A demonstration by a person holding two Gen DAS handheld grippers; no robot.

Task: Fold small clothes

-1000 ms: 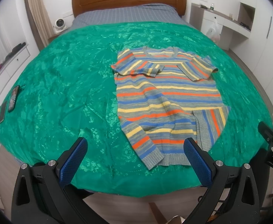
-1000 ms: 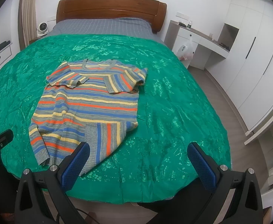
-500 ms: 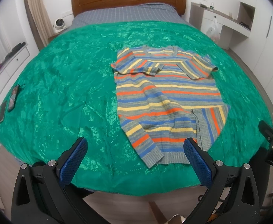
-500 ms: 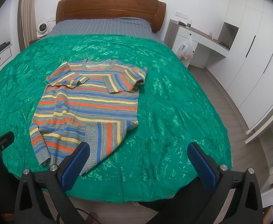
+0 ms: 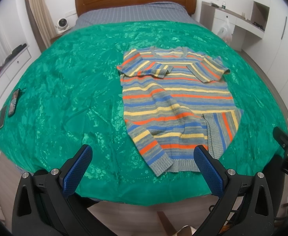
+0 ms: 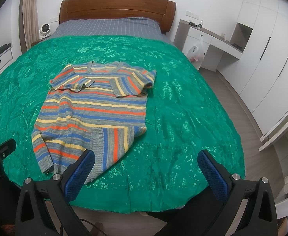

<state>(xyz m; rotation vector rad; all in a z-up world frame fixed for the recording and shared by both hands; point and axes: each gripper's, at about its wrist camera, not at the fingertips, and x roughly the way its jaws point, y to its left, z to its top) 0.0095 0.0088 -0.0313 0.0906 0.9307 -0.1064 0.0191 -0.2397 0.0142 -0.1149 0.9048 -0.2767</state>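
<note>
Fingers spread wide on both: left gripper (image 5: 143,162) and right gripper (image 6: 145,167) hold nothing, poised at the bed's foot edge. Striped sweater (image 5: 175,100) lies flat on green bedspread (image 5: 65,82), sleeves folded inward, one lower corner turned over.

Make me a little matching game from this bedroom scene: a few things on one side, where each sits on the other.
Things:
1. striped sweater
2. phones
3. white fan
4. plastic bag

Places:
A. hanging by the white desk
B. beside the headboard, past the bed's far left corner
C. spread on the green bedspread, sleeves folded in
D. at the bedspread's left edge

Pairs: 1-C, 2-D, 3-B, 4-A
</note>
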